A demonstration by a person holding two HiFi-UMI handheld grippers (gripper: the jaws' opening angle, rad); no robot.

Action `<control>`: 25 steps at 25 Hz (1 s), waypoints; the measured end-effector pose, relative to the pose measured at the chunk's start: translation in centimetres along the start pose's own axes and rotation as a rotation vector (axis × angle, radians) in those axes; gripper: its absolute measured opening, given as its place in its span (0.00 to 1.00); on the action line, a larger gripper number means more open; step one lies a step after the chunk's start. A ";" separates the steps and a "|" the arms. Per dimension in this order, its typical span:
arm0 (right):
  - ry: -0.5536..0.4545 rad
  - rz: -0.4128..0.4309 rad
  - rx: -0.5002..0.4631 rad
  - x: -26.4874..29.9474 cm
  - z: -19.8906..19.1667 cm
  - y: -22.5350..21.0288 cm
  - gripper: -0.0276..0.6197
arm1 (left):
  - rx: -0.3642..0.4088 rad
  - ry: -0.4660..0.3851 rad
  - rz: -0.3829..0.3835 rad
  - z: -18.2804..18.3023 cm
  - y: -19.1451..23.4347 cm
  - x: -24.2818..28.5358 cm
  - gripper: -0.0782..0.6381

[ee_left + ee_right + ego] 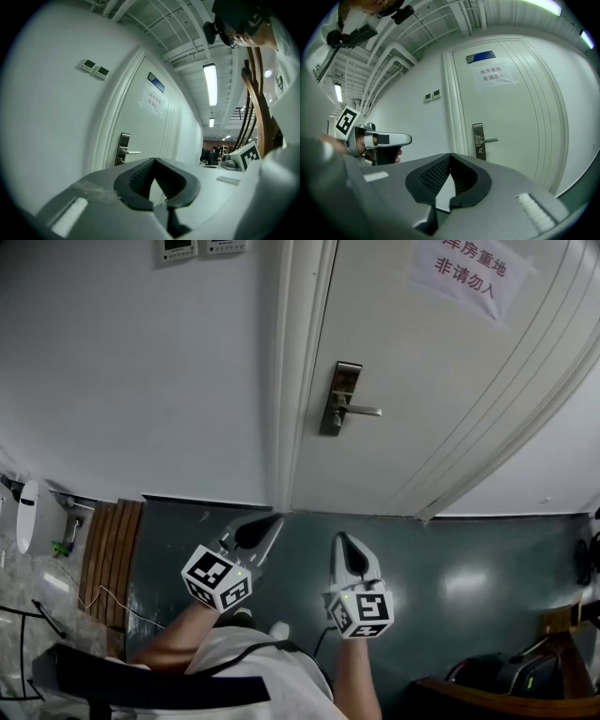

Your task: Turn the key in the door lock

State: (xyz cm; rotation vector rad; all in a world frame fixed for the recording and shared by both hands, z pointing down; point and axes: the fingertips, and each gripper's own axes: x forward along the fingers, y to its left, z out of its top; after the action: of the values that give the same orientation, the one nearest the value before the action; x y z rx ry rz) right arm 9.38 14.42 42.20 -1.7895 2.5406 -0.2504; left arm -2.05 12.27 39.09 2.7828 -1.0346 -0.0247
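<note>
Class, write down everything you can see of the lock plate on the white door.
The lock plate is a tall, narrow strip of silvery metal, fixed upright near the left edge of the closed white door. A lever handle sticks out level to the right from its middle. The lower part looks darker; no key can be made out. Nothing touches it.

The head view's top edge cuts off the door (422, 381), the paper notice (466, 273) high on it and the two wall panels (202, 247) left of it. The door's lock plate (337, 399) is too small to show detail below its handle, and the figures (212, 154) far past the door are too small to tell
</note>
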 end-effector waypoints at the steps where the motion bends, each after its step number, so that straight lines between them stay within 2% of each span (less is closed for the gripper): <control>1: 0.003 0.000 -0.002 0.0 -0.1 -0.3 0.05 | 0.001 0.000 0.003 0.0 -0.2 0.2 0.11; 14: 0.013 0.029 -0.005 0.9 -0.4 -1.8 0.05 | 0.011 -0.004 0.025 -0.3 -0.2 1.5 0.11; 25: 0.030 0.000 -0.028 6.1 0.0 -3.4 0.05 | -0.011 -0.012 0.002 0.1 4.7 5.3 0.11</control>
State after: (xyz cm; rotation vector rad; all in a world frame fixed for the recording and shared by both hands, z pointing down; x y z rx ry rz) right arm 10.44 7.57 43.13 -1.8094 2.5768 -0.2456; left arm -1.04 5.29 39.98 2.7749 -1.0362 -0.0465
